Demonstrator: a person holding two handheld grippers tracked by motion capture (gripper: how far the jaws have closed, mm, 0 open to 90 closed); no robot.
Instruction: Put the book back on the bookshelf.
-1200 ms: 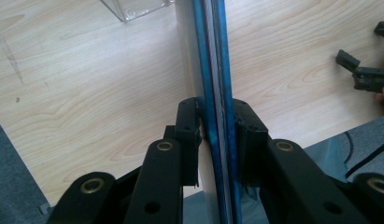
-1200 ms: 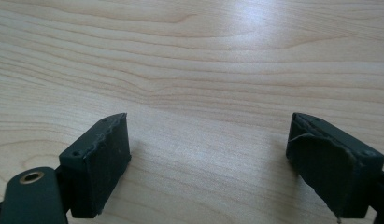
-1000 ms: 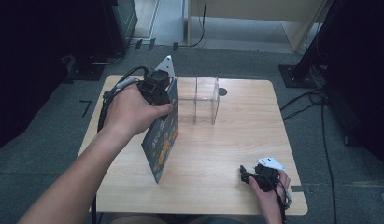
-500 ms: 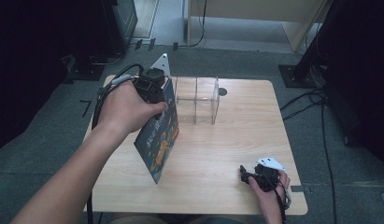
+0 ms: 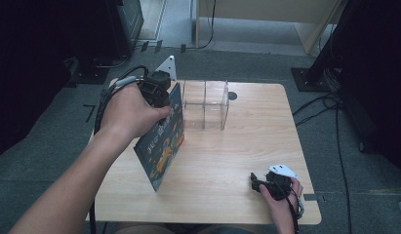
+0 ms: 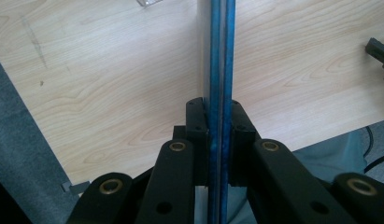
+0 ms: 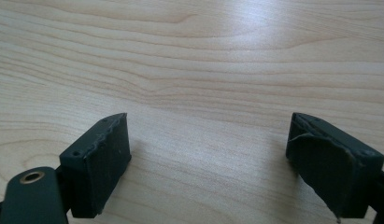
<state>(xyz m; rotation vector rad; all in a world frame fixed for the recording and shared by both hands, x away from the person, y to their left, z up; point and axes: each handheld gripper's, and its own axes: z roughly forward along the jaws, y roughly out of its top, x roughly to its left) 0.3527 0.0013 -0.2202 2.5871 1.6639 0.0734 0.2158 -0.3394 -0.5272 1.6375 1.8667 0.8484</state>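
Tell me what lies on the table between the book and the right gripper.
Nothing: in the high view, only bare wooden table separates the upright book, held in the left gripper, from the right gripper near the front edge.

Right gripper (image 7: 208,158) low over the pale wooden table (image 7: 189,60), jaws wide apart with nothing between. Left pad (image 7: 103,158) intact, right pad (image 7: 327,161) ragged along its edge. Bare wood grain beyond.

A lab or test room — grey carpet floor (image 5: 47,161), trailing cables (image 5: 330,105), one bare wooden table (image 5: 256,141).
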